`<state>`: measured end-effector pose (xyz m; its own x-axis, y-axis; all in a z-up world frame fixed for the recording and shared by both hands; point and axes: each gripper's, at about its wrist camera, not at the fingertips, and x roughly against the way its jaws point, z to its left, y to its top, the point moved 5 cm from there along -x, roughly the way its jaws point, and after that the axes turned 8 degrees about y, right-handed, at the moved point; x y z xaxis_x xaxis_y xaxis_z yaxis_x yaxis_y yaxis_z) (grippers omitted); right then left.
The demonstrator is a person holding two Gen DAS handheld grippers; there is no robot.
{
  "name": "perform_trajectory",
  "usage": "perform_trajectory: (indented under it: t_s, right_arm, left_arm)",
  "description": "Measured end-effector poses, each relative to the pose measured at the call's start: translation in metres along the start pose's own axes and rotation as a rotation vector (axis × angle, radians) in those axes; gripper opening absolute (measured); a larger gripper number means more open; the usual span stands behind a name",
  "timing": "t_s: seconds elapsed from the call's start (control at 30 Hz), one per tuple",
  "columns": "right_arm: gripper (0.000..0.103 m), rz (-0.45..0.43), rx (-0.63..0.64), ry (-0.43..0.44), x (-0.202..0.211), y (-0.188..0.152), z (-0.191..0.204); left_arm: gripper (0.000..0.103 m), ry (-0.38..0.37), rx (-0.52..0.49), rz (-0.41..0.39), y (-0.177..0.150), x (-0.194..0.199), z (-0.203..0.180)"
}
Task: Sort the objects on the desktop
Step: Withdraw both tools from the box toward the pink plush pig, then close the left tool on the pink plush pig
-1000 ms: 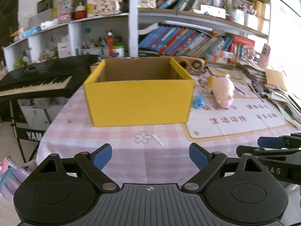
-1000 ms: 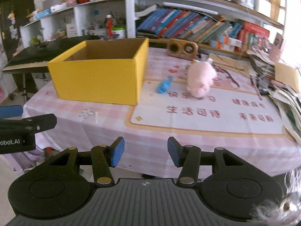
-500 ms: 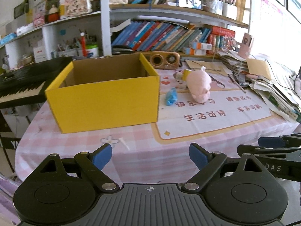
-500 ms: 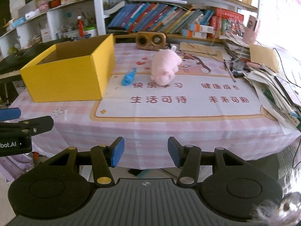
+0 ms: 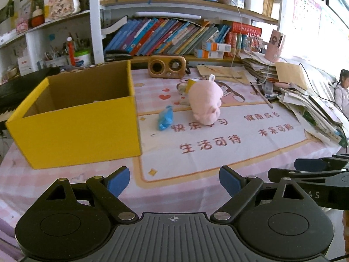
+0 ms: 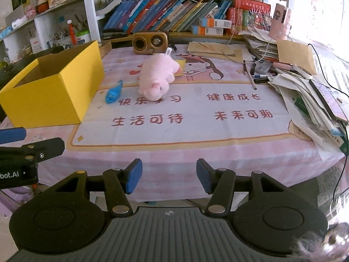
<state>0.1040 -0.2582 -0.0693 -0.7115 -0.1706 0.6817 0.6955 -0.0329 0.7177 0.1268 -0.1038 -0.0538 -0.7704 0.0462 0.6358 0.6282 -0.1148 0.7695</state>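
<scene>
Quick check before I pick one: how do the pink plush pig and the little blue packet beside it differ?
The pink plush pig is far bulkier and stands taller than the blue packet, which lies low and flat. The pig looks soft and fuzzy; the packet looks like crinkled, shiny wrapping. The packet lies nearer the yellow box than the pig does. Both rest on the printed mat, untouched by either gripper.

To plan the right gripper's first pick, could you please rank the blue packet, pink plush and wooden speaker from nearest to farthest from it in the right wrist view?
1. Blue packet, left of centre, beside the yellow box.
2. Pink plush, just behind it, centre.
3. Wooden speaker, at the table's back edge.
</scene>
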Motion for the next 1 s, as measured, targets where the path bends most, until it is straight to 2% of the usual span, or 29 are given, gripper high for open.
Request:
perform_trajectory:
  t_s: [0.17, 0.53, 1.0]
  right_arm:
    - [0.053, 0.011, 0.003, 0.001, -0.009, 0.014, -0.029]
    - [0.054, 0.029, 0.015, 0.025, -0.034, 0.04, -0.09]
    - [0.06, 0.008, 0.03, 0.085, -0.063, 0.073, -0.126]
  left_arm:
    - [0.092, -0.007, 0.006, 0.009, 0.012, -0.018, -0.025]
    - [0.092, 0.044, 0.035, 0.025, 0.037, -0.056, -0.062]
    - [0.092, 0.122, 0.039, -0.008, 0.076, -0.094, -0.084]
